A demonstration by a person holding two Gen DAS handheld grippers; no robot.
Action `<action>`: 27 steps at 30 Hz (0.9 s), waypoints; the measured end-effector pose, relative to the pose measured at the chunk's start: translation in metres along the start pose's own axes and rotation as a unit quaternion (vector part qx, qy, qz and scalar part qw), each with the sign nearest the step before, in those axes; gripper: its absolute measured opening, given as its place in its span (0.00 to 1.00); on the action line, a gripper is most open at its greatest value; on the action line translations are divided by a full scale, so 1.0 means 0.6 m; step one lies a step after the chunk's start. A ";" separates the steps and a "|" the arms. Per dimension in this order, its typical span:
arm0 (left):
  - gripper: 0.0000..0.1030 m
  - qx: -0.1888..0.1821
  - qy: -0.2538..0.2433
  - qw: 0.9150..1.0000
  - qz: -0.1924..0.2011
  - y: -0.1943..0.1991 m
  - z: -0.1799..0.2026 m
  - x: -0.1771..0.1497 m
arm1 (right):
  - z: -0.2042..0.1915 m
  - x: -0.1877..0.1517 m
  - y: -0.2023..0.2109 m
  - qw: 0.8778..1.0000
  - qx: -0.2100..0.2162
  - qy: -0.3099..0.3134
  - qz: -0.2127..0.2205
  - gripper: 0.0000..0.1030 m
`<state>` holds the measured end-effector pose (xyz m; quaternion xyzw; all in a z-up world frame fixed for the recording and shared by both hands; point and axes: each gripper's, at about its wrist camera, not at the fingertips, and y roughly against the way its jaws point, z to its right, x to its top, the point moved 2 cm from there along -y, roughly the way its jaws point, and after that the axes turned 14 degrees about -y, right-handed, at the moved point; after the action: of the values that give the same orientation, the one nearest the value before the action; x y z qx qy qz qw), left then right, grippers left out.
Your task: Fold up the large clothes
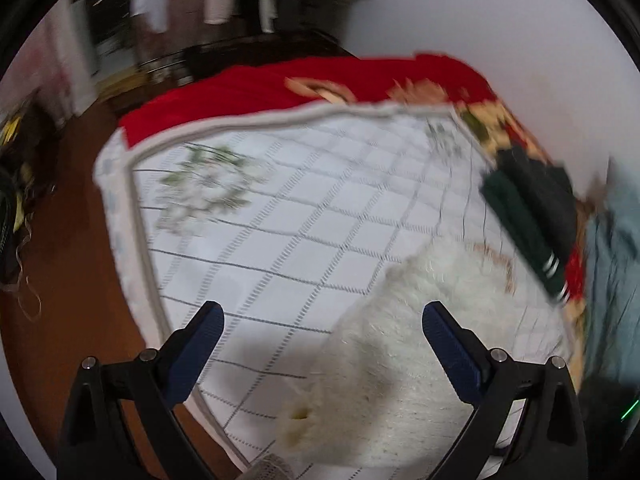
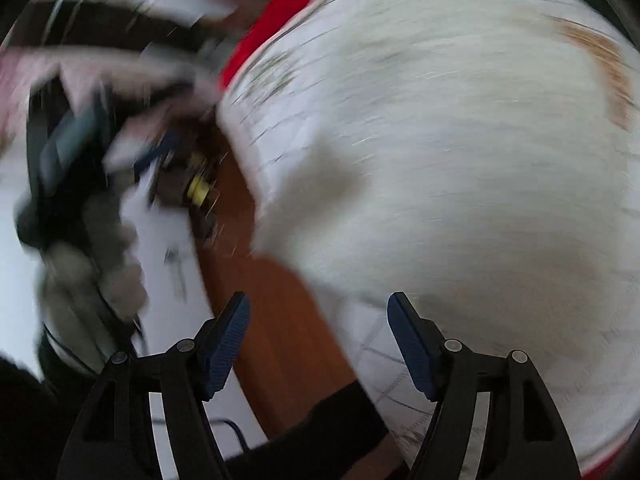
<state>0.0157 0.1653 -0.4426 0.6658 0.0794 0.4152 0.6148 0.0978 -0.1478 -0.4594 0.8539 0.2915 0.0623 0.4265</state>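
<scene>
Blue-padded fingers [image 1: 450, 354] of the left gripper [image 1: 322, 354] stand wide apart in the foreground of the left wrist view, with nothing pinched between them. Just beyond and partly between them lies the white fluffy garment [image 1: 416, 336], spread on the checked white quilt [image 1: 304, 208] that covers the bed. From this gripper the garment's long axis runs up and to the right, from a small bunched end [image 1: 298, 420] near the bottom edge toward a wider part with a brownish trim [image 1: 502, 262]. That bunched end sits closer to the left-hand finger than to the other, though no pad touches it.

Over in the right wrist view the right gripper [image 2: 320, 346] also shows 2 fingers parted and empty. Brown floor [image 2: 280, 312] fills the gap between them, and the bed edge [image 2: 380, 344] with the white garment [image 2: 460, 160] rises just past the right-hand finger. Heavy blur makes it hard to say where garment ends and quilt begins there; most of the pale mass is probably the fluffy fabric.

A folded dark green garment [image 1: 528, 216] lies on the far right of the bed, well apart from the white one, and a red blanket [image 1: 248, 92] shows beyond the quilt's piped edge.

Judging from this, the left gripper is the nearer to a graspable end, so the next fold most likely starts with it closing on the bunched end, while the right gripper must first come in over the bed.
</scene>
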 end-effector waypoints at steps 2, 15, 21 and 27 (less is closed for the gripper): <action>0.98 0.021 -0.041 0.998 -0.040 -0.059 0.034 -0.032 | 0.033 0.020 0.033 0.998 -0.023 -0.047 0.035 0.68; 1.00 0.033 -0.082 0.987 -0.132 -0.100 0.052 -0.097 | 0.171 0.123 -0.019 0.969 -0.130 -0.209 0.019 0.14; 1.00 0.027 -0.081 0.994 -0.064 -0.109 0.103 0.056 | 0.109 0.144 0.069 0.971 -0.163 -0.162 0.066 0.43; 1.00 0.019 -0.069 0.988 -0.135 -0.268 0.110 0.067 | 0.126 0.223 0.040 0.960 -0.219 -0.155 0.083 0.63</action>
<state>0.1493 0.1774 -0.5600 0.6874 0.1336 0.2793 0.6569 0.2454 -0.1375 -0.5073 0.7601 0.1294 0.0264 0.6362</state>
